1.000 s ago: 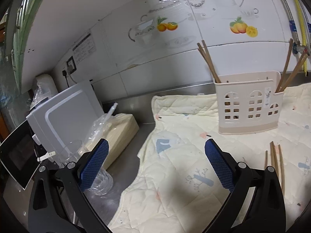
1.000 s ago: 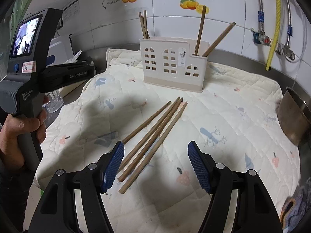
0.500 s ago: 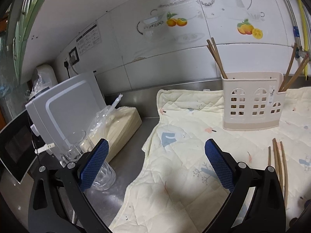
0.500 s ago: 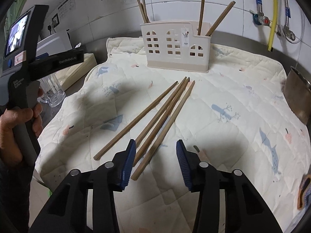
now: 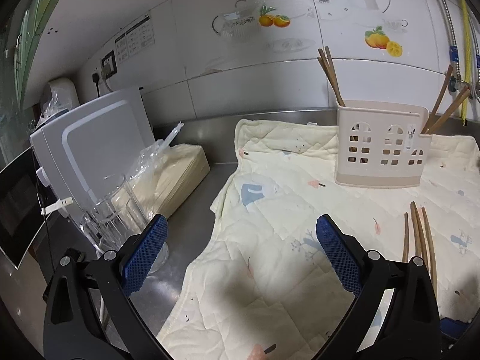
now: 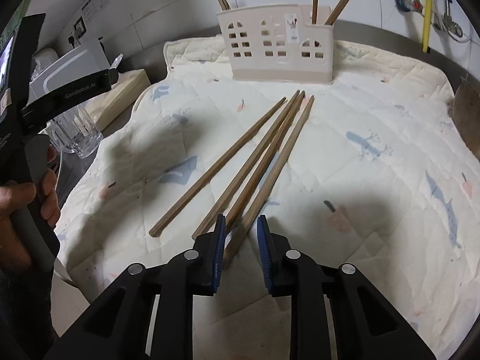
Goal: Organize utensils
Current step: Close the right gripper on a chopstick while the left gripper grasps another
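Four loose chopsticks (image 6: 258,162) lie fanned on the quilted cloth (image 6: 375,114), in front of the cream utensil holder (image 6: 279,54), which stands on the cloth's far part with more chopsticks upright in it. The right gripper (image 6: 240,240) is low over the near ends of the loose chopsticks; its jaws have just been closing to a narrow gap with the near ends of two sticks between the blue pads; contact cannot be confirmed. The left gripper (image 5: 240,246), held by a hand (image 6: 21,207), stands wide apart and empty, left of the holder, near a glass mug (image 5: 120,210).
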Available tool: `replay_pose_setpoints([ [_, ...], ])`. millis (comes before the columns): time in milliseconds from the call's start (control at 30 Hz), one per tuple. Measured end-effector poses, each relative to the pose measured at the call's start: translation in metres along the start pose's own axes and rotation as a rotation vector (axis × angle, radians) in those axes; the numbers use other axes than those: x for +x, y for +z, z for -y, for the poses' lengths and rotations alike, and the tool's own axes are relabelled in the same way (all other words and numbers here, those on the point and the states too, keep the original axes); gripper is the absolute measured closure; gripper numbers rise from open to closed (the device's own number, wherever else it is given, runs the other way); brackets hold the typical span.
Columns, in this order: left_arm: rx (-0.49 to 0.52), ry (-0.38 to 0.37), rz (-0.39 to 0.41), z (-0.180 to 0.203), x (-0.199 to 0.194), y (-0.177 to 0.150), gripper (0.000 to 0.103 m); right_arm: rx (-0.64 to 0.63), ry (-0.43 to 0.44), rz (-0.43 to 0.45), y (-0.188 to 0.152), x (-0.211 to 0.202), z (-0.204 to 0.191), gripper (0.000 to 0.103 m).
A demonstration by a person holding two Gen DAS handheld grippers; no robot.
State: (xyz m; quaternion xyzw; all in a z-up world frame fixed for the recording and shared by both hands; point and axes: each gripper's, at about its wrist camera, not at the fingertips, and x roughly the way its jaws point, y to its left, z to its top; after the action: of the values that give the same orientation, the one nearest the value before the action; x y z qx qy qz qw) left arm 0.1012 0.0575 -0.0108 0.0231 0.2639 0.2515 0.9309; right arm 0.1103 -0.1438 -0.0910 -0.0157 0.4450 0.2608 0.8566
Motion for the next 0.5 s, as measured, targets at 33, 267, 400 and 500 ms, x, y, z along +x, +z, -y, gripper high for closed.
replay_pose_setpoints([
  [33, -0.003, -0.004, -0.001, -0.0003, -0.0005, -0.0011, 0.005, 0.005, 0.002, -0.005, -0.0003, 0.0012, -0.0002, 0.084],
  [267, -0.007, -0.029, -0.003, 0.0003, -0.0022, -0.0045, 0.005, 0.028, -0.021, -0.022, 0.0004, 0.0072, -0.0005, 0.090],
  [400, -0.013, -0.054, -0.015, -0.0002, -0.0014, -0.0077, 0.005, 0.039, -0.036, -0.025, -0.0005, 0.0062, 0.0047, 0.093],
  [500, -0.013, -0.090, -0.025, -0.0002, -0.0014, -0.0108, 0.005, 0.021, -0.078, -0.010, -0.0006, 0.0016, 0.0074, 0.094],
])
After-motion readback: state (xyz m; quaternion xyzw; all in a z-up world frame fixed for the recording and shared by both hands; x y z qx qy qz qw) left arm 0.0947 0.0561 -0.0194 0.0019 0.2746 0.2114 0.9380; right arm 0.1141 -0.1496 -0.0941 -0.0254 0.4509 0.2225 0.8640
